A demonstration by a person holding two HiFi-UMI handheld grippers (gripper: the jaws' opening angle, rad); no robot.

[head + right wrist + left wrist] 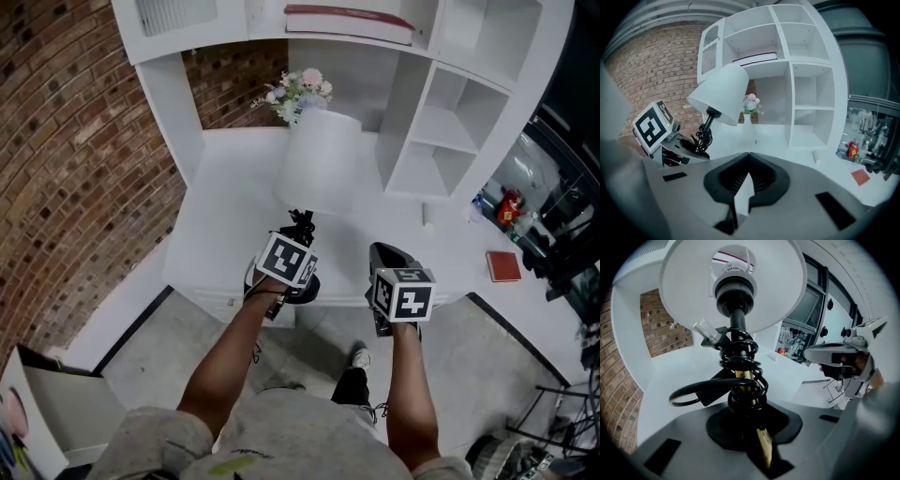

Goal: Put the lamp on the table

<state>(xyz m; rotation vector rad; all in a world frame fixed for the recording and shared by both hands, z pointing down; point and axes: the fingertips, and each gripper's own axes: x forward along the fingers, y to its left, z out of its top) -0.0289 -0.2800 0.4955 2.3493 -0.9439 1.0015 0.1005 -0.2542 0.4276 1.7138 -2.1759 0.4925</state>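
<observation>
1. Left gripper (752, 420): jaws clamped on the lamp's (319, 159) brass stem (765, 452), low down. Black cord (740, 380) is coiled round the stem.
2. Lamp is held clear of the table (220, 220), over its near edge, shade tipped toward 12 o'clock. Base hidden in every view.
3. Right gripper (748, 161), at 3 o'clock of the left: jaws together, nothing between them. A pale sliver shows in the seam.
4. Flowers (302, 91) at 12 o'clock; head view hides their vase behind the shade.
5. Red book (504, 265) at 3 o'clock; clutter beyond it is unclear.
</observation>
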